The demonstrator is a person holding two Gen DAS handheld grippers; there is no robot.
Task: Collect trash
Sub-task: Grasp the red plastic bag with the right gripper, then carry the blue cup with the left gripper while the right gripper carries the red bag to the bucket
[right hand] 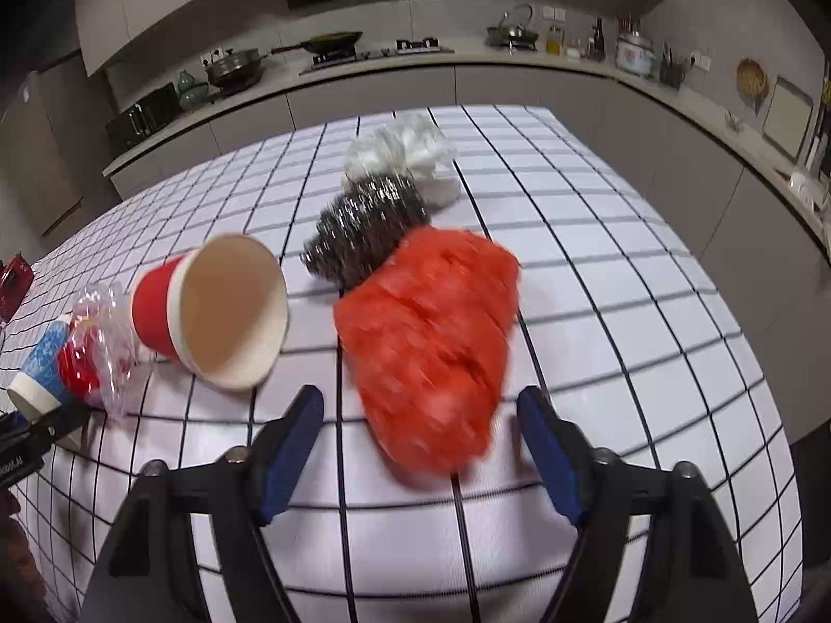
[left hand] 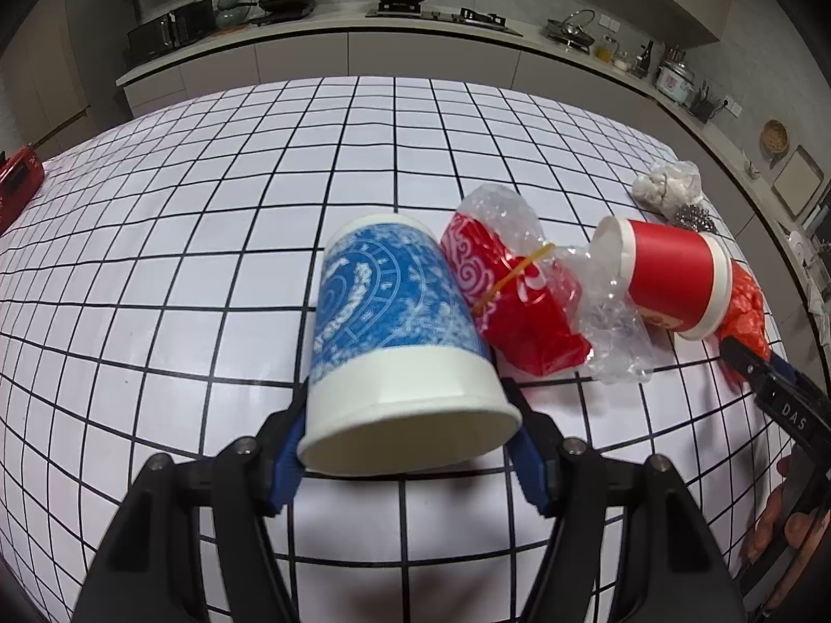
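Between the spread, empty right tongs [right hand: 420, 446] lies the largest piece, a crumpled red plastic bag [right hand: 431, 342] on the tabletop [right hand: 623, 311]; it looks light, limp and slippery, so pinching a thick fold near its middle seems safest, though blur hides its folds. The left tongs [left hand: 410, 446] are clamped across the blue paper cup [left hand: 394, 322] near its white rim, a light, easily crushed thing; whether it rests on the tabletop is unclear. Beyond it lie a film-wrapped red cup [left hand: 514, 301] and a red paper cup [left hand: 670, 280], whose contents cannot be made out.
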